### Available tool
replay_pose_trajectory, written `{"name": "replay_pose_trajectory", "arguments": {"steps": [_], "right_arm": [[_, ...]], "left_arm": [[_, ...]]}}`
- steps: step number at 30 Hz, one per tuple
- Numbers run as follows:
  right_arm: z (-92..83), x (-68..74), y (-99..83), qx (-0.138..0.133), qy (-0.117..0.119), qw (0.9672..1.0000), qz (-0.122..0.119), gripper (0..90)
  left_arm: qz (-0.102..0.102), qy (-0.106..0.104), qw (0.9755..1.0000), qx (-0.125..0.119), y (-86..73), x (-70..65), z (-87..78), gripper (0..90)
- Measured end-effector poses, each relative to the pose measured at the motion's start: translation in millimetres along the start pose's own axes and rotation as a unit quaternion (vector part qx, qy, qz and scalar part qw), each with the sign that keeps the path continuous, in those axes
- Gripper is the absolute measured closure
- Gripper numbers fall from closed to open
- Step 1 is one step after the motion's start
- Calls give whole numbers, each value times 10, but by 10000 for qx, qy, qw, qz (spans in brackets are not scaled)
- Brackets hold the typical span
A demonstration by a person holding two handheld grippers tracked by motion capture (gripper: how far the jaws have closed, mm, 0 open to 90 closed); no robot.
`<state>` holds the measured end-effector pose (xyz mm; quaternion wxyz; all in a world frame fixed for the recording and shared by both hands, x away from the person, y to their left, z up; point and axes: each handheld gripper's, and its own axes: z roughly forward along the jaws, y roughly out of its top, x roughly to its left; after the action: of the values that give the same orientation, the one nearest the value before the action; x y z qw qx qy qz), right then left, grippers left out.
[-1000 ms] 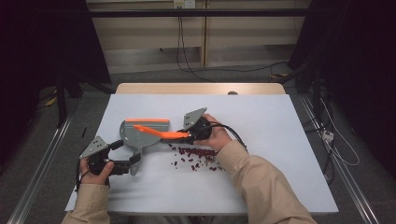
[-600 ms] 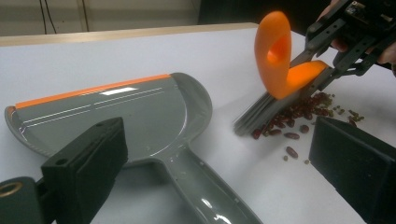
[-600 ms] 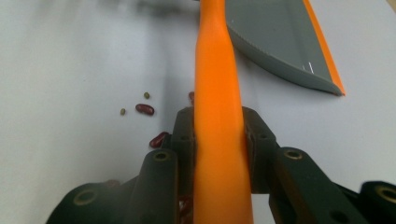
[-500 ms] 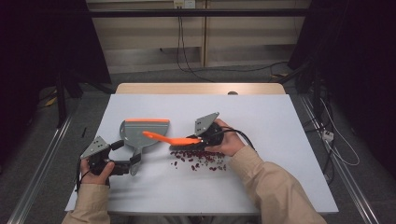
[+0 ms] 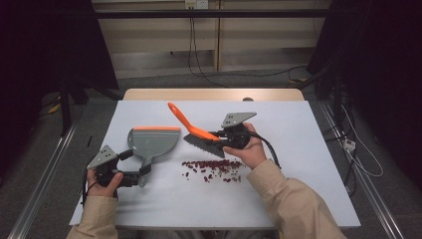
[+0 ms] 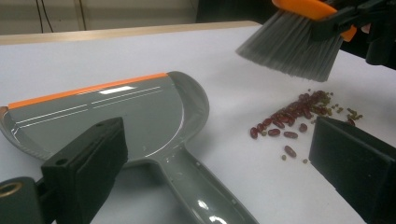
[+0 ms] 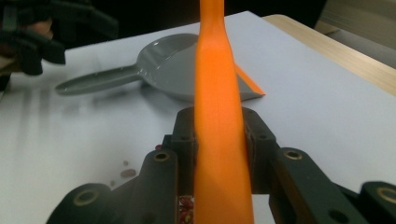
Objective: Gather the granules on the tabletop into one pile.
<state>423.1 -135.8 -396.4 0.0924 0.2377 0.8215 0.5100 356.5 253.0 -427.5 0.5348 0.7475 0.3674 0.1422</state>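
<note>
The right gripper (image 5: 217, 135) stands clamped on the orange handle of the brush (image 5: 194, 133), which a second ago lay low against the dustpan (image 5: 152, 142) and is now lifted clear, bristles hanging over the far edge of the scattered beans (image 5: 213, 169). The dustpan remains flat on the white bench (image 5: 308, 164), left of the beans, its orange lip turned to the far side. The left gripper (image 5: 135, 175) has not shifted; its jaws stand apart on either side of the dustpan's grey handle, not pressing it. Judgement: the brush is now placed for a sweeping stroke, but the pan's mouth faces away from the beans and needs turning first.
</note>
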Motion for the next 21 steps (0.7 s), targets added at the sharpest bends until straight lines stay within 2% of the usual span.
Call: {"name": "replay_pose_trajectory", "arguments": {"steps": [3,5,8,11,13,17,21], "right_arm": [[-36,31,-22,-113,-195,9985,489,712],[-48,66,-45,-220,-293,9957,850,711],[-51,114,-70,-400,-346,9912,1214,712],[-56,163,-81,-422,-470,9884,1381,712],[-57,183,-105,-511,-397,9838,1670,712],[-43,241,-136,-537,-461,9806,1830,711],[-28,311,-163,-531,-538,9757,2055,711]], "left_arm": [[6,-7,10000,-3,1,-3,-1,42],[-1,-5,10000,-8,1,-3,0,42],[2,-12,10000,2,3,-8,0,42],[-8,-28,10000,-9,5,-14,-3,42],[-4,-13,10000,-32,5,-10,-5,42],[-5,-20,10000,-8,3,-15,-1,42],[43,-29,10000,20,2,-25,9,42]]}}
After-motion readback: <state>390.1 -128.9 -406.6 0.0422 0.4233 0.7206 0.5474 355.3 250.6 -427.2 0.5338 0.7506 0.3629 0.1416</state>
